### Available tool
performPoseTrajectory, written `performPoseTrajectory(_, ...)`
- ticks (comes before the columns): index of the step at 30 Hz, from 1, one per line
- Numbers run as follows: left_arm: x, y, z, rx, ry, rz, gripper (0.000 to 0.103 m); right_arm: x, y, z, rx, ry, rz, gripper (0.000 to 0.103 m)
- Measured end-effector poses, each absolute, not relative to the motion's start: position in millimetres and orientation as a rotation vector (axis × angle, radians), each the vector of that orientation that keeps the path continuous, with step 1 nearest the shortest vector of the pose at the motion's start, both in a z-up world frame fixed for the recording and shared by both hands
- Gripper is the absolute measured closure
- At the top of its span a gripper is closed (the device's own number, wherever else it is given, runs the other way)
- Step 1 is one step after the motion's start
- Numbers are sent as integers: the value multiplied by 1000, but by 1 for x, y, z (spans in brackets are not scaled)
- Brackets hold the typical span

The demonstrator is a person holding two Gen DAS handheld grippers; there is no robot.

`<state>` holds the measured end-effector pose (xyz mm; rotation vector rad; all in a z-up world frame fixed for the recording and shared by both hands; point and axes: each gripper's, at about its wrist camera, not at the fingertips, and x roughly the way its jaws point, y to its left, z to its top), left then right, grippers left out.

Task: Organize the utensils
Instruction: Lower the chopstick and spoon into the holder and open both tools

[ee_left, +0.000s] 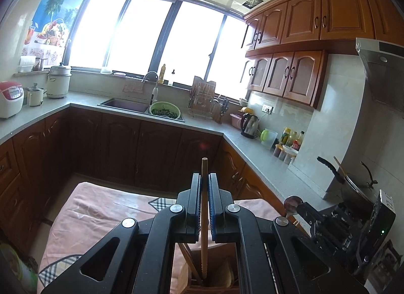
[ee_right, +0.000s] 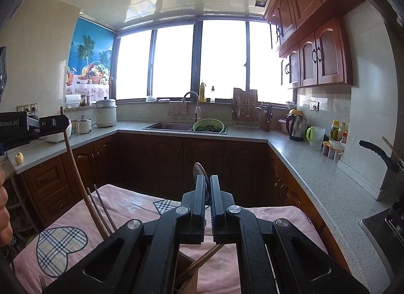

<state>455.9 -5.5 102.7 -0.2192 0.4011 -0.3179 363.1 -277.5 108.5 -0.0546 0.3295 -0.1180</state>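
Note:
My left gripper (ee_left: 205, 177) is shut on a long wooden chopstick (ee_left: 204, 208) held upright. The chopstick's lower end reaches down into a wooden utensil holder (ee_left: 223, 277) just below the jaws, where other dark chopsticks lean. My right gripper (ee_right: 207, 178) is shut on a metal spoon (ee_right: 200, 169), whose bowl sticks up past the fingertips. The right wrist view shows the left gripper (ee_right: 54, 122) at the left edge with the chopstick (ee_right: 74, 172) slanting down toward the holder (ee_right: 188, 267). In the left wrist view the spoon (ee_left: 292, 203) and the right gripper (ee_left: 304, 211) are at the right.
The holder stands on a table covered with a pink cloth (ee_right: 131, 205) with plaid hearts. A grey L-shaped counter (ee_right: 315, 167) carries a kettle (ee_right: 296, 126), jars, a sink with a green colander (ee_right: 208, 126) and rice cookers (ee_right: 106, 113). A pot with a black handle (ee_left: 353, 185) sits at the right.

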Motion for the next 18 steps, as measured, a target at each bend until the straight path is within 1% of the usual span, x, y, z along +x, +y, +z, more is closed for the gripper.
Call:
performPoseTrajectory(9, 464, -22, 82, -187, 439, -299, 99, 364, -258, 68, -114, 379, -118, 100)
performPoseTrajectory(18, 466, -31, 63, -154, 494, -306, 99, 357, -259, 49, -73, 428, -103, 100)
